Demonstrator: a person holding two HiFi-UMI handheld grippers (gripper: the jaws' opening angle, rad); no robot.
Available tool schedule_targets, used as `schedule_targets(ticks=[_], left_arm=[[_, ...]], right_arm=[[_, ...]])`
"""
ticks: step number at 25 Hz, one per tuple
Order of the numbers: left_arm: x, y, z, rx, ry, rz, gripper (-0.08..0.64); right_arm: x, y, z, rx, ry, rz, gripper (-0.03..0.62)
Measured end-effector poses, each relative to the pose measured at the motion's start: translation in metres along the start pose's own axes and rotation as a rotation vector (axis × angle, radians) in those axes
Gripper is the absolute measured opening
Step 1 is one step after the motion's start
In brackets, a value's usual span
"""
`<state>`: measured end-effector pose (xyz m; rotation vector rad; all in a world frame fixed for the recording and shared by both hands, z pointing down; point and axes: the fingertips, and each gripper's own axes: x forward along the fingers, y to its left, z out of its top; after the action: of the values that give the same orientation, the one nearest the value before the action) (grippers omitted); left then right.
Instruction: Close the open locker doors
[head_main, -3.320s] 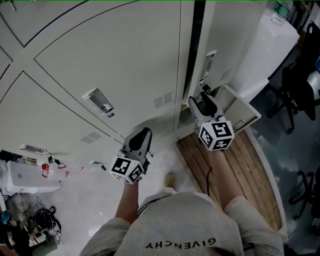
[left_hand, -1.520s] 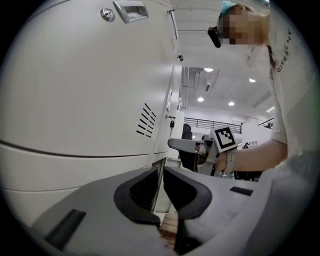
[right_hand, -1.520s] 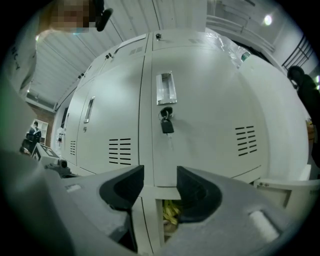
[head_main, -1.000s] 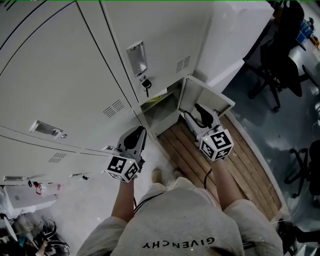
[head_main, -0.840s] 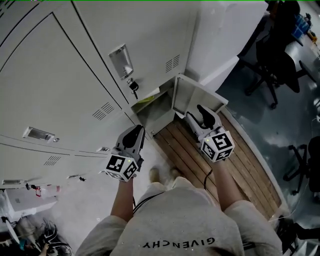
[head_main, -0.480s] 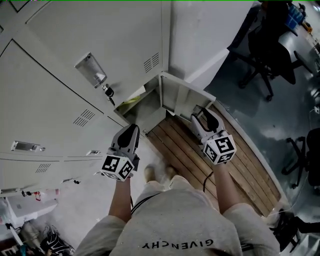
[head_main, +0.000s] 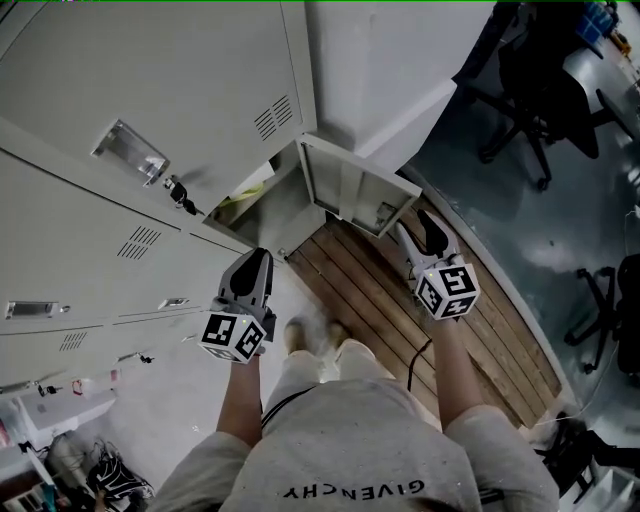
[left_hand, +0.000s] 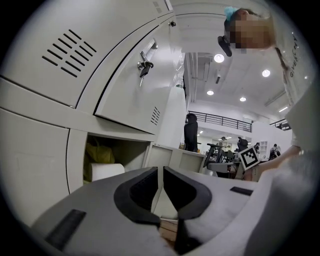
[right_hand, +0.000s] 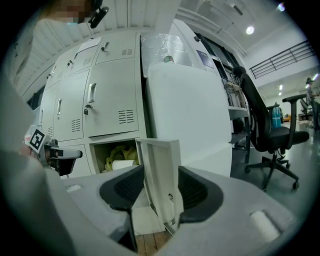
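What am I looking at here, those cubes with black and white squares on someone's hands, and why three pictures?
A person holds a two-fingered gripper in each hand; the patterned cubes are part of them. One picture comes from a camera on the person's head, looking down; the others from cameras on the left gripper and right gripper. Ahead stand lockers, one low door open, with a white roll inside. The left fingers are together, holding nothing; the right fingers are apart, the door's edge showing between them.

The open locker door juts out over the wooden floor, its edge between my right hand-held gripper's parted jaws. I see free room before the compartment beside it.
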<state>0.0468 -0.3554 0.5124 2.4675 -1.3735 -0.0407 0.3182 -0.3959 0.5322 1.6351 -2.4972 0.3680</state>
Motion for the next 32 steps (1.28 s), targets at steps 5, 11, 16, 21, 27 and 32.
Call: schedule_targets(ticks=[5, 11, 16, 21, 27, 32], left_arm=[[0.006, -0.004, -0.011, 0.002, 0.028, 0.014, 0.031], [0.004, -0.003, -0.017, 0.004, 0.037, 0.047, 0.031], [0.0, -0.005, -0.016, 0.004, 0.031, 0.064, 0.031], [-0.004, -0.012, -0.01, 0.006, 0.019, 0.063, 0.031], [-0.014, -0.006, -0.005, 0.007, 0.0, 0.087, 0.031], [-0.027, 0.006, -0.003, 0.007, -0.007, 0.113, 0.031]], right_arm=[[0.02, -0.019, -0.001, 0.002, 0.003, 0.022, 0.212], [0.035, -0.017, 0.001, -0.041, 0.017, 0.075, 0.215], [0.032, -0.007, -0.003, -0.051, 0.027, 0.107, 0.215], [0.023, 0.008, -0.007, -0.059, 0.051, 0.149, 0.215], [0.013, 0.032, -0.014, -0.107, 0.084, 0.194, 0.214], [0.009, 0.054, -0.021, -0.113, 0.099, 0.226, 0.213]])
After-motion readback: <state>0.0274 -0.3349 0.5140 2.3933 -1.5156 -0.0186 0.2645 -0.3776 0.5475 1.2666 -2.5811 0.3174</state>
